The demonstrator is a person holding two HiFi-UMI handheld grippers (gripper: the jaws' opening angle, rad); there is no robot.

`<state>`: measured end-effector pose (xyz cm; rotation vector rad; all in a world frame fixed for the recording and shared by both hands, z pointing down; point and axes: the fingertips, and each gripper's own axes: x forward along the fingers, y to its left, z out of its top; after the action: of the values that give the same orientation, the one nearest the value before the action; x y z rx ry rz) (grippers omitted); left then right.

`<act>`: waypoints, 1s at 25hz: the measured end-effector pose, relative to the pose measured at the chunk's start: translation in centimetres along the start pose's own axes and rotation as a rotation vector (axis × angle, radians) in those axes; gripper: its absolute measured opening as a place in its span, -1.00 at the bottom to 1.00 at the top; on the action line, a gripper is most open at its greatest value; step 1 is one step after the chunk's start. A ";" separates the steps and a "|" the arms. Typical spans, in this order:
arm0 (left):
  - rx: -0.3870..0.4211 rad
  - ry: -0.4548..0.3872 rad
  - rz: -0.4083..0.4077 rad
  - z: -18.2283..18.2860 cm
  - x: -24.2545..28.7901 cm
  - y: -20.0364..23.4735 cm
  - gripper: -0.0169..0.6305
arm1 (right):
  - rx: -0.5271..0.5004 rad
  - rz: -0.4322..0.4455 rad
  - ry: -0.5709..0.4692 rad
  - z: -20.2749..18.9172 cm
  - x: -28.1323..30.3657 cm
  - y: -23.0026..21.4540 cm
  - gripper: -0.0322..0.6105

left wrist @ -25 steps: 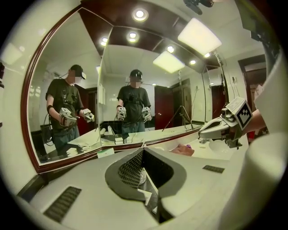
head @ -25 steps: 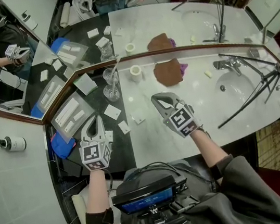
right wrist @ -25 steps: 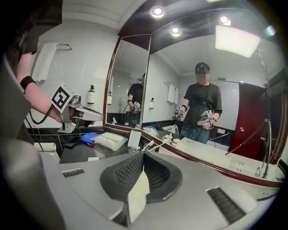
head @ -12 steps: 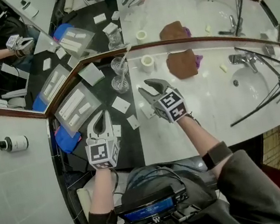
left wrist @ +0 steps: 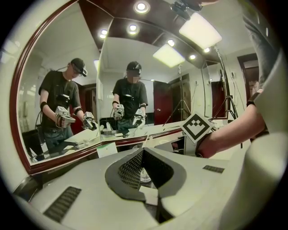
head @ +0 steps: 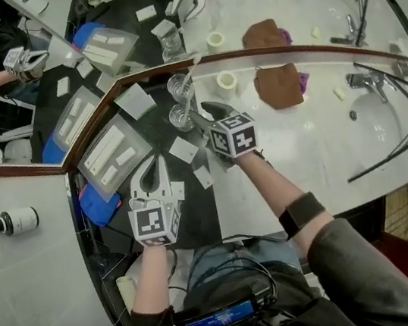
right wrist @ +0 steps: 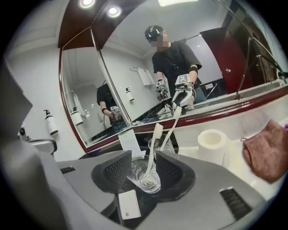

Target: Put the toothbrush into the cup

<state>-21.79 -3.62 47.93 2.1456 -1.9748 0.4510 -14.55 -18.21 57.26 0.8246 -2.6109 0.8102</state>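
A clear glass cup (head: 180,116) stands on the dark counter strip by the mirror, with a white toothbrush (head: 187,92) leaning upright in it. My right gripper (head: 200,114) has reached it. In the right gripper view the cup (right wrist: 148,179) and toothbrush (right wrist: 154,141) sit between the spread jaws, which have just been opening; the pads do not press on the glass. My left gripper (head: 158,162) is shut and holds nothing, lower left of the cup. In the left gripper view its jaws (left wrist: 143,155) meet in front of the cup (left wrist: 145,176).
A toilet roll (head: 228,81) and a brown cloth (head: 280,85) lie to the right on the white counter (head: 302,150). Further right are the faucet (head: 360,82) and basin (head: 372,120). A clear tray of packets (head: 110,154) and loose white sachets (head: 184,150) lie left.
The right gripper has swung left across the white counter to the cup, rolled onto its side and opened its jaws. The left gripper has barely shifted.
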 end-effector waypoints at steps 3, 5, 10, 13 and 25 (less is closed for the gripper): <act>0.002 0.014 -0.009 -0.1 0.3 0.5 -0.94 | 0.080 -0.014 -0.004 -0.1 1.7 -0.7 -0.31; 0.001 0.018 -0.011 -0.3 0.4 0.9 -0.94 | 0.108 -0.021 -0.004 -0.1 2.6 -1.0 -0.31; -0.004 0.024 -0.021 -0.6 0.6 1.6 -0.94 | 0.157 -0.045 -0.019 -0.3 3.9 -1.3 -0.31; -0.009 0.024 -0.008 -1.1 0.6 2.1 -0.94 | 0.194 -0.057 -0.038 -0.6 4.2 -1.5 -0.31; 0.002 0.031 -0.008 -1.9 0.8 2.8 -0.94 | 0.229 -0.086 -0.086 -0.9 4.7 -1.9 -0.71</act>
<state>-24.68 -3.99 49.81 2.1338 -1.9498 0.4824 -17.04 -21.02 60.79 1.0476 -2.5673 1.0857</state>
